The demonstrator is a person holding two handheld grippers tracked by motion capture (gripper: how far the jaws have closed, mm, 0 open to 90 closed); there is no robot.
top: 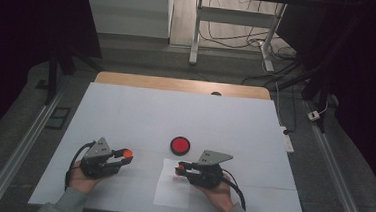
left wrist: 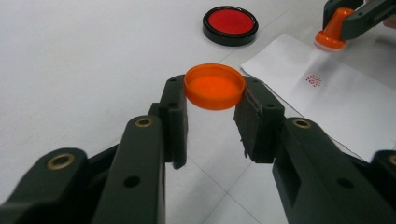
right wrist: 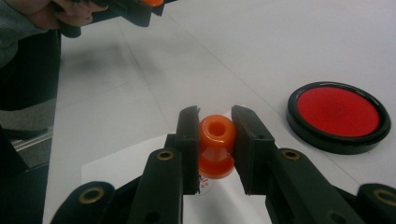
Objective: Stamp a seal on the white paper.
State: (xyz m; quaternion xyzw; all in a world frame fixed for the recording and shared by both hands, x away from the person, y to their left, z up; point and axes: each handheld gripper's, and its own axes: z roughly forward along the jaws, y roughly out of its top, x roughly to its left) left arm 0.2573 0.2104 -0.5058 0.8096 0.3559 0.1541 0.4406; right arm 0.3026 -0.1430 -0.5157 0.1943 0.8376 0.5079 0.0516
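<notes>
My left gripper [top: 124, 156] is shut on a round orange cap [left wrist: 215, 86], held by its rim just above the table, open side up. My right gripper [top: 178, 169] is shut on an orange stamp [right wrist: 216, 144], gripped by its handle with its base hovering over a white sheet of paper [top: 173, 187]. The paper [left wrist: 336, 107] carries a small red stamp mark [left wrist: 314, 80]. A round red ink pad [top: 179, 145] in a black case lies open on the table beyond both grippers. In the left gripper view the stamp [left wrist: 332, 32] hangs above the paper's far corner.
The work surface is a white table cover [top: 125, 111] on a wooden table. A metal desk frame [top: 196, 31] and cables on the floor lie beyond the far edge. The person's hands and grey sleeves [top: 69, 200] come in from the near edge.
</notes>
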